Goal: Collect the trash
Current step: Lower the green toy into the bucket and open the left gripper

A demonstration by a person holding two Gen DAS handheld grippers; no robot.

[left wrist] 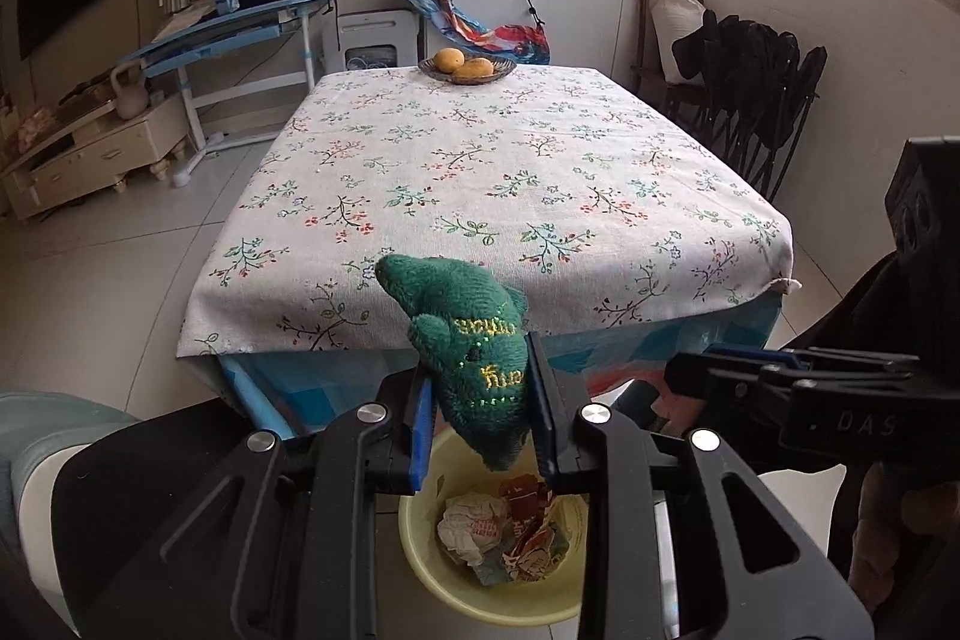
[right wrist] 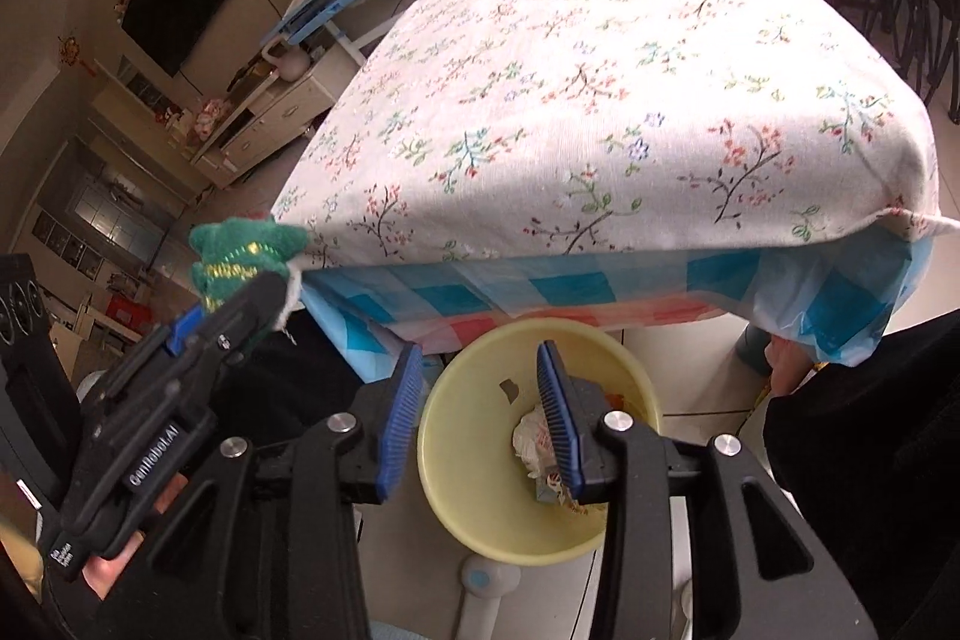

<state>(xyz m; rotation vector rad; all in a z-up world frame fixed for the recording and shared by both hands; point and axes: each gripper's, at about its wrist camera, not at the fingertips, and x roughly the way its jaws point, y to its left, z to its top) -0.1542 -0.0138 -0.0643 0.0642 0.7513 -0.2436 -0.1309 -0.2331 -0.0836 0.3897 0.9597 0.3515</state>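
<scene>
My left gripper is shut on a green knitted plush toy with gold lettering, held in the air at the table's near edge, above a yellow bin on the floor. The bin holds crumpled paper and wrappers. In the right wrist view the toy and the left gripper show at the left. My right gripper is open and empty, directly above the yellow bin with its crumpled paper.
A table with a floral cloth stands ahead, a checked plastic cover hanging below its edge. A dish of fruit sits at its far end. Dark chairs stand at the right, a blue desk at the left.
</scene>
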